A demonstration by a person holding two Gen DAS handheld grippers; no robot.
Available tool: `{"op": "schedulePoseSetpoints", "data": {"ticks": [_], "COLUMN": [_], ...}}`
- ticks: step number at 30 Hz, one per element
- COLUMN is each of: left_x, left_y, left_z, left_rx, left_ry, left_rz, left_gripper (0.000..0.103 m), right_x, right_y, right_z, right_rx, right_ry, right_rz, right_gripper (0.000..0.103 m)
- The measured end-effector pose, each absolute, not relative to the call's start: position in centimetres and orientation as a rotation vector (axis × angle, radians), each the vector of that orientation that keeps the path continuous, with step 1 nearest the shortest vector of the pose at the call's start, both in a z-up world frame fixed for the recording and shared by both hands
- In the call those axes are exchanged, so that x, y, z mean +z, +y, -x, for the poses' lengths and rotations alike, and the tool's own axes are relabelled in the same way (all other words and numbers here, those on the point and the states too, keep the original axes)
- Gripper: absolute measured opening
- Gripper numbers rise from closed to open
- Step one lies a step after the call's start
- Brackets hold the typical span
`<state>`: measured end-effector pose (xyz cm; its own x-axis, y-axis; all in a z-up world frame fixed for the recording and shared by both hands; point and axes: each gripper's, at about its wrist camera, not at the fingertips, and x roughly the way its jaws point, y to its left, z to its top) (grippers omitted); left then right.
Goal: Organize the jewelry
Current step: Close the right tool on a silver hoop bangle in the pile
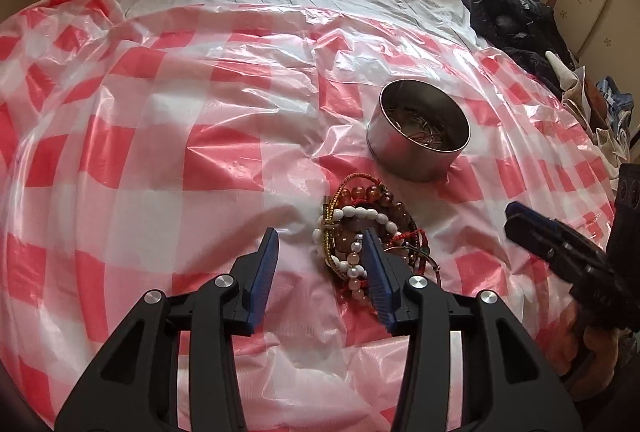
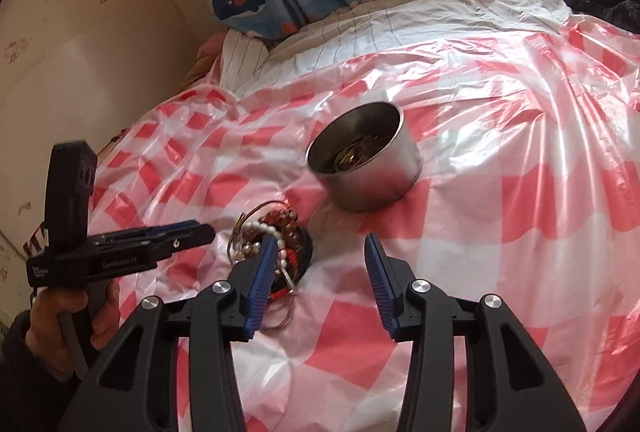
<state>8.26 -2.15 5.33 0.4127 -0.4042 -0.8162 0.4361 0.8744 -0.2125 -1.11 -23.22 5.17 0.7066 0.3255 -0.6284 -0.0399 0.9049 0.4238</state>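
Bed covered by a crinkled red-and-white checked plastic sheet (image 1: 168, 136). Tangled pile of beaded bracelets (image 1: 356, 228), amber, white and red, lies on the sheet just in front of a round silver metal tin (image 1: 418, 130); the tin already contains some jewelry, too small to identify. Left hand-held gripper (image 1: 322, 252): jaws parted, nothing clamped, its right pad over the pile. Right hand-held gripper (image 2: 320, 254): jaws likewise parted and empty, pile beside its left pad.
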Motion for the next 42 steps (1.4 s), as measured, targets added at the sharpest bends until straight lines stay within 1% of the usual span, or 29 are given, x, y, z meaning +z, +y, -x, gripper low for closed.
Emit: {"op": "schedulePoseSetpoints", "data": {"ticks": [6,11,15,17,18,19,21,28,33,38,42], "left_x": [5.0,5.3,5.5,5.6,5.6,5.6,5.6,5.4,5.0,4.7,4.2], "left_y": [-2.4,-2.6,-2.8,-2.8,-2.8,-2.7,-2.6,-2.3,-2.5,-3.0,-3.5], "left_z": [-8.8,-9.0,-8.9,-8.9,-8.9,-9.0,-9.1,-9.4,-9.6,-9.7,-10.0], "left_rx": [-0.503,-0.497,-0.498,-0.494,-0.492,-0.489,-0.481,-0.467,-0.457,-0.457,-0.456], "left_ry": [1.018,1.005,0.994,0.994,0.994,0.993,0.992,0.998,1.004,1.006,1.015], "left_rz": [-0.042,-0.032,-0.037,-0.035,-0.033,-0.031,-0.024,-0.02,-0.031,-0.046,-0.058], "left_gripper": [0.046,0.052,0.053,0.054,0.055,0.055,0.058,0.06,0.063,0.064,0.065], "right_x": [3.6,2.3,1.4,1.0,0.8,0.8,0.8,2.8,3.6,4.6,4.6], "right_y": [-19.7,-18.5,-18.0,-17.5,-17.4,-17.5,-17.8,-18.6,-19.9,-22.5,-23.6], "right_z": [0.6,0.4,-0.1,-0.4,-0.5,-0.5,-0.4,0.5,0.6,1.0,1.0], "right_rx": [0.299,0.301,0.295,0.276,0.265,0.26,0.263,0.256,0.246,0.289,0.166], "right_ry": [0.848,0.896,0.919,0.935,0.939,0.94,0.942,0.858,0.829,0.761,0.78], "right_rz": [-0.322,-0.265,-0.258,-0.231,-0.219,-0.218,-0.226,-0.223,-0.271,-0.435,-0.393], "right_gripper": [0.045,0.045,0.044,0.04,0.034,0.012,0.005,0.004,0.004,0.005,0.005]}}
